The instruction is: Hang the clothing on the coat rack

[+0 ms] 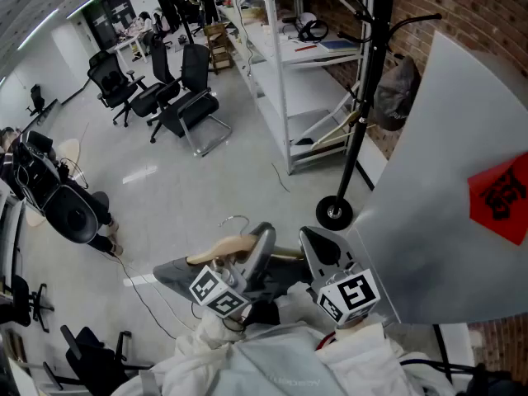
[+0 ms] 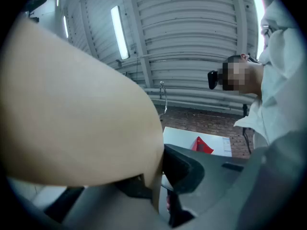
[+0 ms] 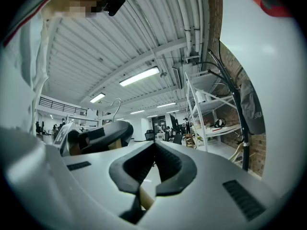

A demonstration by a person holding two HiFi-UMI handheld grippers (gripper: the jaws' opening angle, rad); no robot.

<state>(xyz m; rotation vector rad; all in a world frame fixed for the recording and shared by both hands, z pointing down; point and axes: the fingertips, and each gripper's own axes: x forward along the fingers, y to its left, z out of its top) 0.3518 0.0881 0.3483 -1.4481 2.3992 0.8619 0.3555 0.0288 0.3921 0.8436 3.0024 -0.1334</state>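
Observation:
A wooden hanger (image 1: 221,249) with a metal hook (image 1: 237,220) is held low in the head view. My left gripper (image 1: 262,239) is shut on it; in the left gripper view the pale wood (image 2: 72,114) fills the left side and sits between the jaws of my left gripper (image 2: 160,172). My right gripper (image 1: 318,247) is shut on the hanger's other arm, a sliver of wood (image 3: 145,199) showing between its pads (image 3: 169,163). White clothing (image 1: 272,361) bunches below both grippers. The black coat rack (image 1: 369,73) stands ahead to the right.
A grey bag (image 1: 394,93) hangs on the rack, whose round base (image 1: 334,213) rests on the floor. A large pale panel (image 1: 445,196) with a red sign stands close on the right. White shelving (image 1: 289,64) and office chairs (image 1: 186,101) are further back.

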